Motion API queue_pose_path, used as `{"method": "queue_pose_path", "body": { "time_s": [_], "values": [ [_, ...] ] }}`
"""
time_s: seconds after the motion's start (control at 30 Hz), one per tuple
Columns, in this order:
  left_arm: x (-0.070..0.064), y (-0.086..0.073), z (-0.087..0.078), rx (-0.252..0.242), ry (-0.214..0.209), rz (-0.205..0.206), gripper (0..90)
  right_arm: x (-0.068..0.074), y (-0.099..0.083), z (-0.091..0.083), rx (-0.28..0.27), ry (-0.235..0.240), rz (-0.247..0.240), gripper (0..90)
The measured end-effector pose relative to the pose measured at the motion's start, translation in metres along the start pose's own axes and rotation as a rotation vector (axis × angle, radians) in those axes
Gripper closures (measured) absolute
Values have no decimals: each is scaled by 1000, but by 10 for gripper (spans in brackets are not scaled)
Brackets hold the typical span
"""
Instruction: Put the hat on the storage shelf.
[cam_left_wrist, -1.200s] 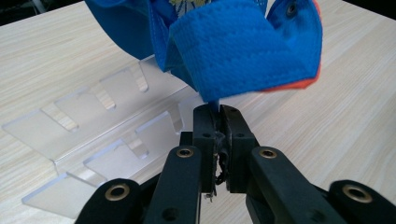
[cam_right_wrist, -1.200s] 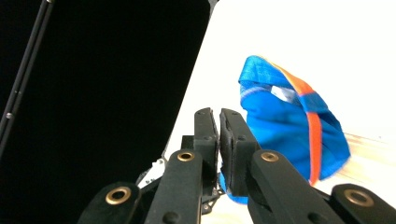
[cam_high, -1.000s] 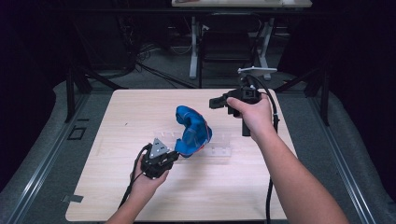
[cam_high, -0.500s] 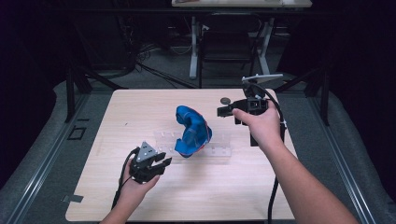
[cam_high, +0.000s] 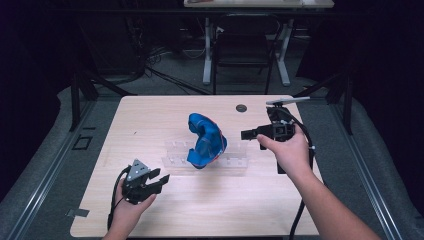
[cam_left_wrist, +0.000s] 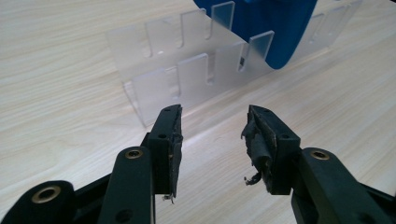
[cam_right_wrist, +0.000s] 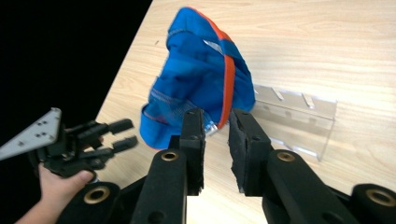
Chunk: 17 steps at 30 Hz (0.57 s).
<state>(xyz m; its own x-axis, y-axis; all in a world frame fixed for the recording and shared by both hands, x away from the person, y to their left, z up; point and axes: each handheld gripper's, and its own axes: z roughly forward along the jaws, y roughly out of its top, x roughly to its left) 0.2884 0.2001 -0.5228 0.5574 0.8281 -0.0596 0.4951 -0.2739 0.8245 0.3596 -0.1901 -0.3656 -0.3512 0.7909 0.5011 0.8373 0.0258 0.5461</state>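
the left gripper (cam_high: 162, 179) has drawn back from the blue cloth (cam_high: 205, 140) on the clear rack (cam_high: 235, 161), jaws apart and empty; right gripper (cam_high: 246, 134) near it, narrowly parted, empty.

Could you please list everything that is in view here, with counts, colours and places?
Table: one, light wood, centre of the high view.
Slotted rack: one, clear plastic, standing mid-table.
Fabric item: one, blue with an orange band, resting in and over the rack, towards its right half.
Round hole or grommet: one, dark, in the tabletop near the far edge.
Desk frame: one, white legs, on the floor beyond the table.
Left gripper: one, black with a grey plate, near the table's front left, jaws apart and empty, pointing at the rack.
Right gripper: one, black, right of the rack, jaws slightly apart and empty, pointing at the fabric item.
Hands: two, left and right, each holding a gripper.
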Motion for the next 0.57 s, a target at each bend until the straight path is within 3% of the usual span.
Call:
{"method": "queue_pose_path", "body": {
  "time_s": [0.13, 0.23, 0.33, 0.43, 0.5, 0.57],
  "values": [
    [2, -5, -1, 2, 19, -16, 556, -7, -15, 1, 3, -23, -11, 739],
    [4, -9, 0, 12, 21, -24, 550, -12, -22, 2, 13, -77, -34, 739],
    [4, -12, 1, 21, 21, -27, 543, -18, -28, 1, 2, -48, -9, 723],
    [4, -13, 3, 25, 12, -26, 515, -20, -38, 2, -9, -93, -56, 692],
    [2, -13, 5, 27, 1, -22, 501, -23, -47, 2, -9, -72, -55, 662],
    [-2, -9, 8, 22, -15, -18, 499, -25, -59, 1, -46, -79, -80, 616]
  ]
}}
